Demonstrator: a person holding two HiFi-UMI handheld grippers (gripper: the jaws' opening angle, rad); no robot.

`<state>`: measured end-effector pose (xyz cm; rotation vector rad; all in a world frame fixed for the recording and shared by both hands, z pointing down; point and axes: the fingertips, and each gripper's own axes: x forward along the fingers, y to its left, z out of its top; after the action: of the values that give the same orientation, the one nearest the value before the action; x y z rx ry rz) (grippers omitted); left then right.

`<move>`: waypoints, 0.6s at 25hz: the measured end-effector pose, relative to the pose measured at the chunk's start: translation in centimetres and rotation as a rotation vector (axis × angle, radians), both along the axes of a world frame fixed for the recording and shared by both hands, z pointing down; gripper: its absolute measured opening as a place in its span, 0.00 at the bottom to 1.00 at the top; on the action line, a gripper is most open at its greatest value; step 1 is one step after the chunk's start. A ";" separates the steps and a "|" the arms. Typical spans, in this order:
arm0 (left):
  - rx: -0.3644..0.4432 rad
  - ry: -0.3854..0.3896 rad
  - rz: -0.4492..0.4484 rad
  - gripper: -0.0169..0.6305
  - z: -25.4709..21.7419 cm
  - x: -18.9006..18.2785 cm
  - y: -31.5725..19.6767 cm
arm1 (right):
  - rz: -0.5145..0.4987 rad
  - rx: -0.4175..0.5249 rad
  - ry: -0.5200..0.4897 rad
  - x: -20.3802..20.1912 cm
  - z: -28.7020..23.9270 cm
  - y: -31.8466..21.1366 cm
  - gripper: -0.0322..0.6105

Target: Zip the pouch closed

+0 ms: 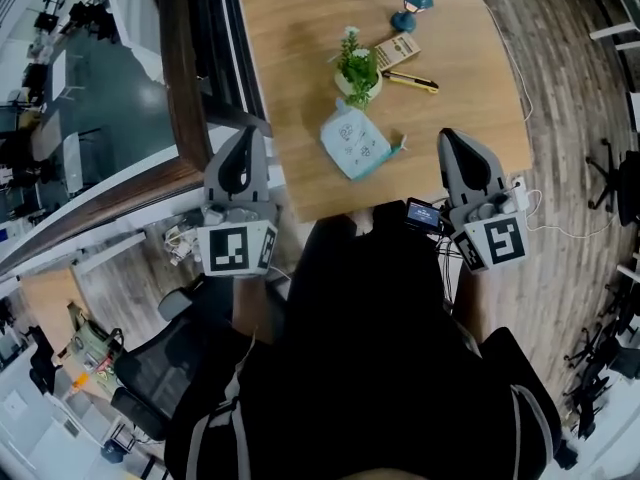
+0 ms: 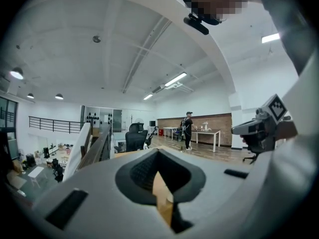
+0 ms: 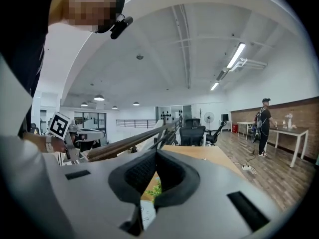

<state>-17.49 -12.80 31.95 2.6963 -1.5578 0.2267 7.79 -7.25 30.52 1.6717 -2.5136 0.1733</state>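
Since neither gripper touches the pouch (image 1: pixel 354 145), the zipping looks not yet begun. Left gripper (image 1: pixel 247 133) and right gripper (image 1: pixel 449 136) hover at the table's (image 1: pixel 290 48) near edge, jaws together and empty. Between them the pale blue printed pouch lies flat, just beside a potted plant (image 1: pixel 358 66), a teal tab at its right. Whether its zip gapes is unclear.

Matt wooden table (image 1: pixel 300 28), cloth pouch (image 1: pixel 352 143)
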 end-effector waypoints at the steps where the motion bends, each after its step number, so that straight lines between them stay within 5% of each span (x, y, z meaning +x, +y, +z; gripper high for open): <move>1: -0.004 -0.002 -0.007 0.02 0.1 0.2 0.0 | -0.009 0.001 -0.017 0.4 0.0 -0.1 0.07; 15: -0.086 -0.066 -0.085 0.02 2.6 6.6 1.7 | -0.192 -0.089 -0.009 6.7 4.2 -1.1 0.07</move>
<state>-10.90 -11.08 34.59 2.5765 -1.6354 0.3758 14.49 -8.37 34.70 1.3913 -2.6122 0.2703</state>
